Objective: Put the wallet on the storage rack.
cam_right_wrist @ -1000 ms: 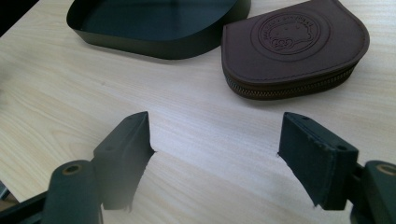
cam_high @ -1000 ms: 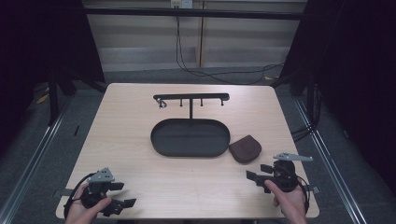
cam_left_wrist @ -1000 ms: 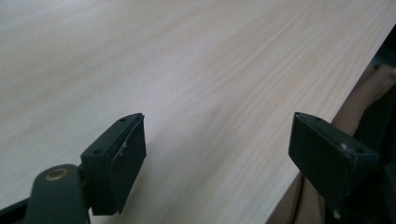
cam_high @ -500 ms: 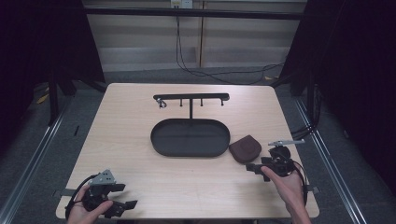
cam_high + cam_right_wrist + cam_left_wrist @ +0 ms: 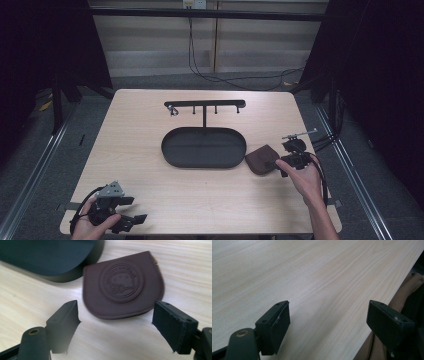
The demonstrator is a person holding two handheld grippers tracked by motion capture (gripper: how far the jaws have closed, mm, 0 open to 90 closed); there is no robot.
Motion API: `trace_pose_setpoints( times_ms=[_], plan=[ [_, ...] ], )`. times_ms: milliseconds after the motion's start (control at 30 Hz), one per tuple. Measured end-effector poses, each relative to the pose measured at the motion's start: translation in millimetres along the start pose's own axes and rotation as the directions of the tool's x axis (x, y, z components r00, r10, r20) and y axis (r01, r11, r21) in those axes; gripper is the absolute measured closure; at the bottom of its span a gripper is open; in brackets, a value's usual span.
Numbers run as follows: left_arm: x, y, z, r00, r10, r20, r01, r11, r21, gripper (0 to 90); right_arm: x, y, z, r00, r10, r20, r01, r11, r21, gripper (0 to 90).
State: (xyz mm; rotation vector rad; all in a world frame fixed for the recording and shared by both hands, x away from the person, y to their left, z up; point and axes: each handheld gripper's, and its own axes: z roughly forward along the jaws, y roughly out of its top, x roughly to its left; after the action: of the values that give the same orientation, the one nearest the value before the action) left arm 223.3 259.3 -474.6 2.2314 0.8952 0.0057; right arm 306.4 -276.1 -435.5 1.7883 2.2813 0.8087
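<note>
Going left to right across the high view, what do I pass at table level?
left gripper → black oval tray → brown pouch → right gripper, jaws open toward the pouch.

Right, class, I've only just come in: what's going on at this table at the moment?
A person holds a gripper in each hand. The right gripper is at a brown leather pouch lying flat on the table beside a black oval tray; its jaws stand open, not yet closed on the pouch. The left gripper rests open near the table's front left corner, away from everything. A black hook rack stands behind the tray.
</note>
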Motion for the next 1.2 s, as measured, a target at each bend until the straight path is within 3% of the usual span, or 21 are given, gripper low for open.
trace_pose_setpoints(
  times_ms=[167,333,433,567,667,900,1067,1133,1200],
  plan=[
    [1.2,0.1,-1.1,1.0000,-0.006,-0.002,0.006,1.0000,-0.007,19.0,-5.0,14.2,8.4,0.9993,0.003,0.036,-0.005,0.997,0.071,19.3],
    [1.5,-0.6,-2.8,1.0000,-0.007,0.003,0.007,0.9999,-0.009,18.9,-13.2,22.7,20.7,0.9993,0.007,0.036,-0.011,0.994,0.107,18.1],
    [1.1,-0.6,-2.9,1.0000,-0.006,0.003,0.006,0.9999,-0.011,18.9,-13.6,29.3,27.1,0.9982,0.010,0.059,-0.019,0.988,0.156,17.2],
    [1.6,-1.2,-2.0,1.0000,-0.007,0.001,0.007,1.0000,0.004,19.1,-14.9,38.1,34.2,0.9980,0.009,0.062,-0.020,0.985,0.169,18.0],
    [2.5,-1.6,-2.2,1.0000,-0.006,0.002,0.006,1.0000,0.003,19.3,-15.7,41.9,41.1,0.9957,-0.025,0.089,0.006,0.977,0.212,18.0],
    [2.9,-1.4,-1.5,1.0000,-0.006,0.006,0.006,0.9999,0.013,19.4,-22.8,45.1,51.2,0.9933,-0.003,0.115,-0.025,0.971,0.236,13.3],
    [2.8,-1.6,-1.4,1.0000,-0.003,0.007,0.003,0.9999,0.017,20.2,-28.5,44.2,52.6,0.9963,0.046,0.073,-0.062,0.968,0.245,16.4],
    [3.0,-1.3,-1.7,0.9999,-0.003,0.010,0.003,0.9999,0.014,20.2,-29.1,45.3,52.6,0.9976,0.050,0.048,-0.061,0.966,0.252,25.7],
    [3.0,-1.4,-1.6,0.9999,-0.004,0.010,0.004,0.9999,0.012,20.2,-28.9,46.9,51.6,0.9979,0.057,0.028,-0.063,0.963,0.262,28.6]
  ],
)
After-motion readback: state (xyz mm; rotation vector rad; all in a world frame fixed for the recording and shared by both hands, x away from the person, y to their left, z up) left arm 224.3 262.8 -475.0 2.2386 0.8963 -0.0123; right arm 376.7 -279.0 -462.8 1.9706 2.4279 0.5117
